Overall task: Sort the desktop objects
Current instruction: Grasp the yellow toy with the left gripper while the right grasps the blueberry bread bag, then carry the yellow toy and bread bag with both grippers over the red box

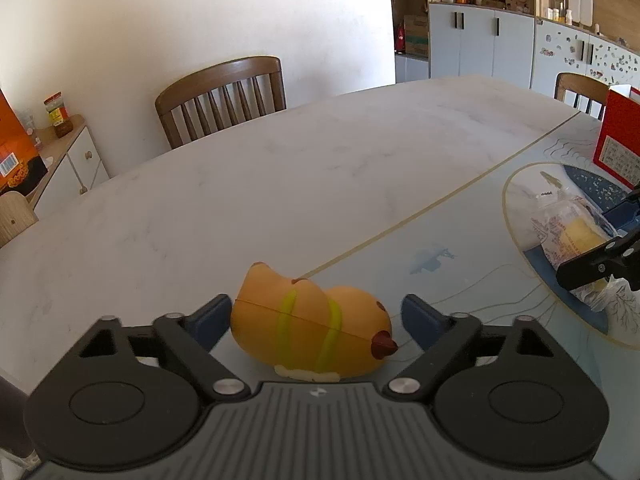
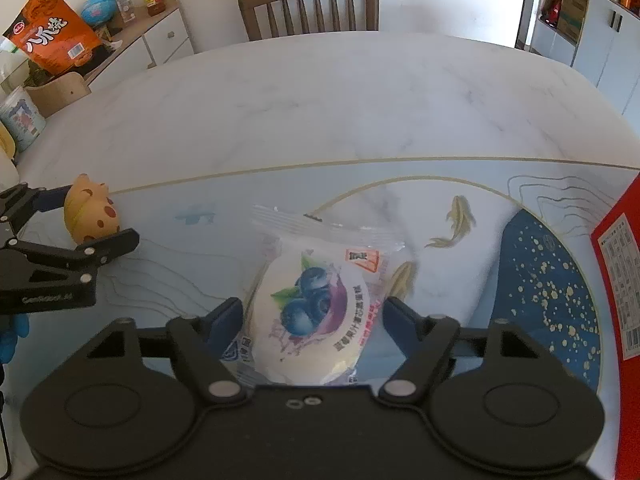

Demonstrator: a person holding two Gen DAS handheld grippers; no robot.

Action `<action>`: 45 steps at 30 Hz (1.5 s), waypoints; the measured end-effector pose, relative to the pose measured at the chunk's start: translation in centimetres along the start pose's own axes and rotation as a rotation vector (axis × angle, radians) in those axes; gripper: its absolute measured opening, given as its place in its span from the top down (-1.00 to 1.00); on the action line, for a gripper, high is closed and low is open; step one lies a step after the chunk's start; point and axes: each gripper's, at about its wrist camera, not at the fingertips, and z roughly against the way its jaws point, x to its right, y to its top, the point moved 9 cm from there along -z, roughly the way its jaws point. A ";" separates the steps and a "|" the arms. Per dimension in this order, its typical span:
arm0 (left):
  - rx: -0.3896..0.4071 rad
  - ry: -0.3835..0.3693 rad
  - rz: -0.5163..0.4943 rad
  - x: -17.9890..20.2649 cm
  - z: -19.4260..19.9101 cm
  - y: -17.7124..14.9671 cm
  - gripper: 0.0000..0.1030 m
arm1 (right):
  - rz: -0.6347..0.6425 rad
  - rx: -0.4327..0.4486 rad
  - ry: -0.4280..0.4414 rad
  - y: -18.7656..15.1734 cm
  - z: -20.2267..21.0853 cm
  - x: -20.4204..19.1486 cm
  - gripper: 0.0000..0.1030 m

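Observation:
An orange toy animal (image 1: 312, 328) with yellow-green stripes lies on its side on the table mat. My left gripper (image 1: 316, 320) is open around it; its left pad touches the toy and its right pad stands apart. The toy (image 2: 91, 216) also shows between the left gripper's fingers (image 2: 100, 246) in the right wrist view. A wrapped blueberry bun (image 2: 316, 312) lies on the mat between the fingers of my right gripper (image 2: 314, 320), which is open with both pads close beside the wrapper. The bun (image 1: 576, 236) and the right gripper's fingers (image 1: 592, 266) show at the far right of the left wrist view.
A red box (image 2: 620, 272) stands at the right edge of the mat. The marble table (image 2: 320, 112) stretches beyond, with a wooden chair (image 2: 310, 6) at its far side. A sideboard with an orange bag (image 2: 52, 32) and jars is at the left.

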 end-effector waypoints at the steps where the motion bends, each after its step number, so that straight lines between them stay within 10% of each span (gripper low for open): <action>1: 0.000 -0.002 -0.002 0.1 0.0 0.0 -0.68 | 0.006 -0.002 -0.001 0.0 0.0 0.0 -0.40; 11: -0.023 0.045 -0.008 0.3 0.5 0.0 -0.46 | 0.020 -0.016 0.002 -0.1 0.5 0.2 -0.07; 45: -0.031 -0.087 0.007 10.6 10.1 4.5 -0.45 | -0.016 0.110 0.060 -1.5 11.5 2.7 -0.06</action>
